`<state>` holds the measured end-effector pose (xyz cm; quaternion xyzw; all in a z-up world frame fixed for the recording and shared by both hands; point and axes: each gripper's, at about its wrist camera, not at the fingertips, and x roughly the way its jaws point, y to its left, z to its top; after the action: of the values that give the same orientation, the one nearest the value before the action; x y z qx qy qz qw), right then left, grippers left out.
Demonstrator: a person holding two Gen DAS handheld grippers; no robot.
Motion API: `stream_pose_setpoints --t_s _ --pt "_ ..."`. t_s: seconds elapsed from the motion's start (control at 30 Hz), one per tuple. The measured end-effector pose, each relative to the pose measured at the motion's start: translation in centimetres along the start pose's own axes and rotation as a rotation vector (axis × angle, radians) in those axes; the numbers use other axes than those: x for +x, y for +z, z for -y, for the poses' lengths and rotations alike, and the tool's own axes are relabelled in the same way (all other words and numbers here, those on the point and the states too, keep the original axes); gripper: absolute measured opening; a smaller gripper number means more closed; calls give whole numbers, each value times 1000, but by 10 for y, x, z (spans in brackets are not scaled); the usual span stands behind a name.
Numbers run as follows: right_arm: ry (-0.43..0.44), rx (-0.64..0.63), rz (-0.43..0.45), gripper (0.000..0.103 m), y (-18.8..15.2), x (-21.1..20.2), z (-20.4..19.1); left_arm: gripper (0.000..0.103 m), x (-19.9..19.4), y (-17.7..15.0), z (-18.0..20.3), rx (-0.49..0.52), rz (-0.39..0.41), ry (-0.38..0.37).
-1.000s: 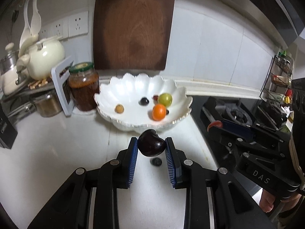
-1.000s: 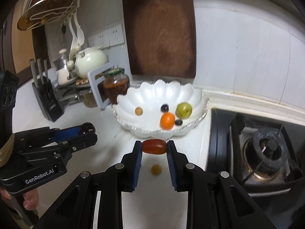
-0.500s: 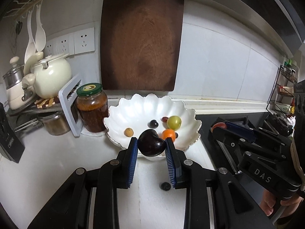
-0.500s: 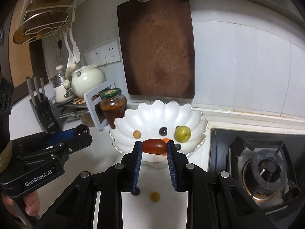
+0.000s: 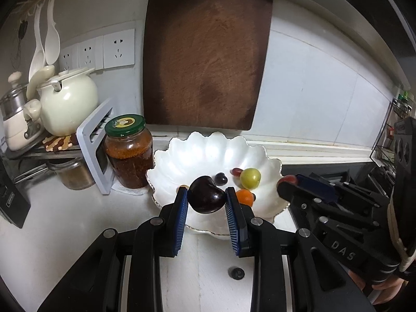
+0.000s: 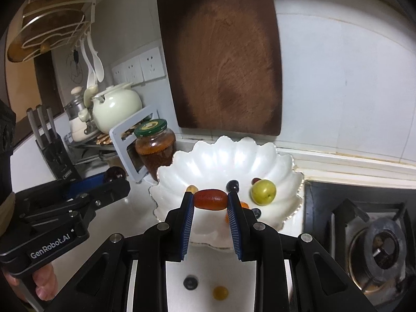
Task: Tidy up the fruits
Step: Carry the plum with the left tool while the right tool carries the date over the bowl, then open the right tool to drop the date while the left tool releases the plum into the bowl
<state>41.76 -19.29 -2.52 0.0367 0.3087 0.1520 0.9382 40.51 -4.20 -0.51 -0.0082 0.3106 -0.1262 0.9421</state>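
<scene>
While both grippers carry fruit, the job looks roughly half done. Left gripper [image 5: 207, 199] pinches a dark plum [image 5: 206, 194] between its blue pads, held in front of the near rim of the white bowl [image 5: 208, 150]; whether it is over the bowl yet, cannot tell. Right gripper [image 6: 211, 200] clamps a reddish oblong fruit [image 6: 210, 199] end to end, also at the bowl's near edge.

Already in the bowl: green fruit [image 6: 263, 192], orange fruit [image 5: 245, 197], dark grape [image 5: 221, 178], a small red one [image 5: 236, 172], a small tan one [image 6: 192, 188], a blueberry [image 6: 256, 212].

Left on the counter [image 5: 65, 221], near side of the bowl: a blueberry [image 6: 190, 283] and a small yellow fruit [image 6: 220, 292], just beside each other. So, by my read: two drops pending, then two more pickups. Round fruit may roll when released.
</scene>
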Motion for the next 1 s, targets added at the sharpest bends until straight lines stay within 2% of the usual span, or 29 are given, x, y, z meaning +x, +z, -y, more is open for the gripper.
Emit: stream_pose_setpoints --t_s 0.43,0.83,1.0 --pt "18 5 -92 28 16 56 1 29 52 16 -23 -5 -89 2" --pt "-7 -32 -176 28 18 102 2 29 104 17 -43 -6 -175 28" --pt "-16 -36 -206 28 18 119 5 29 122 14 -48 -7 -220 12"
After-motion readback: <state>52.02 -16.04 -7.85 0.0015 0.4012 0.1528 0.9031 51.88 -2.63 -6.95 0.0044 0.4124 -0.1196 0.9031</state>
